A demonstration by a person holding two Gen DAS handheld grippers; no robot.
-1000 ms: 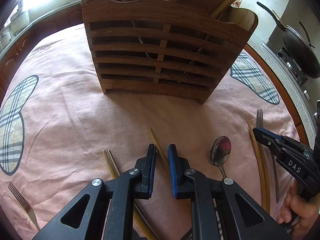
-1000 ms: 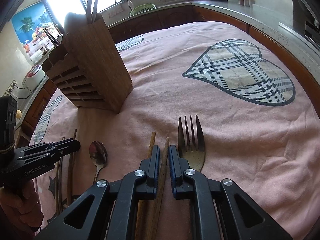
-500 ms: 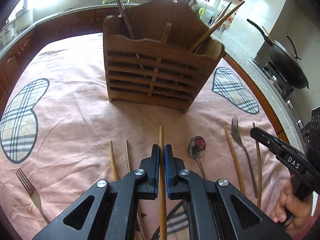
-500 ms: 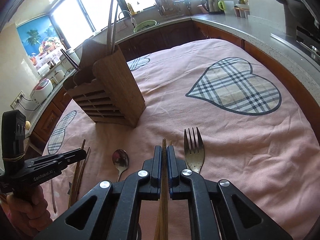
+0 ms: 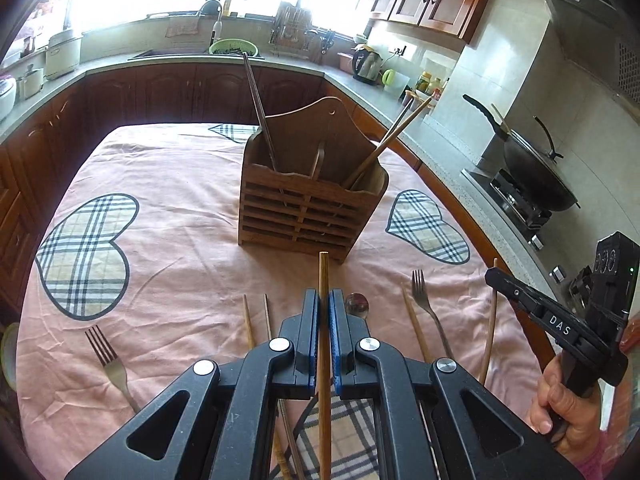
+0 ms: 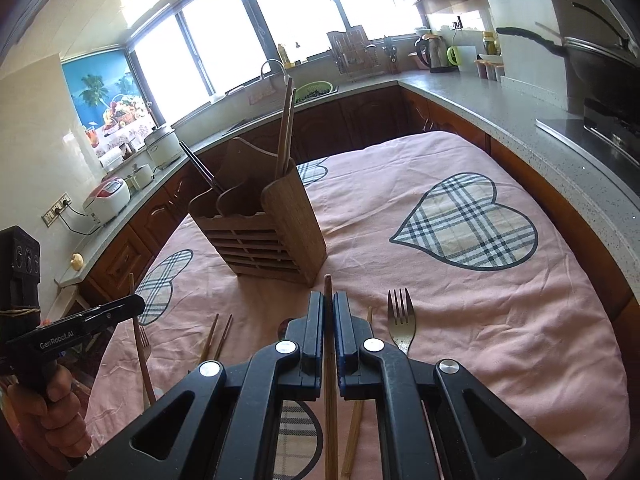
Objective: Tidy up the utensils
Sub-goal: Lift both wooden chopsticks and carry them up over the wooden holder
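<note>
My left gripper is shut on a wooden chopstick, held in the air and pointing toward the slatted wooden utensil holder. My right gripper is shut on another wooden chopstick, off the holder's right front corner. Each view shows the other gripper at its edge, the right gripper and the left gripper, each with its stick. The holder has chopsticks standing in it. On the pink cloth lie a spoon, forks and loose chopsticks.
The table wears a pink cloth with plaid hearts. Dark wood counters ring it, with a sink, a kettle and a rice cooker. A black wok sits on the stove at the right. A hand grips the right tool.
Both grippers went from slightly open over chopsticks on the cloth to shut on them. Both then rose and drew back from the holder, lifting the sticks off the cloth.
</note>
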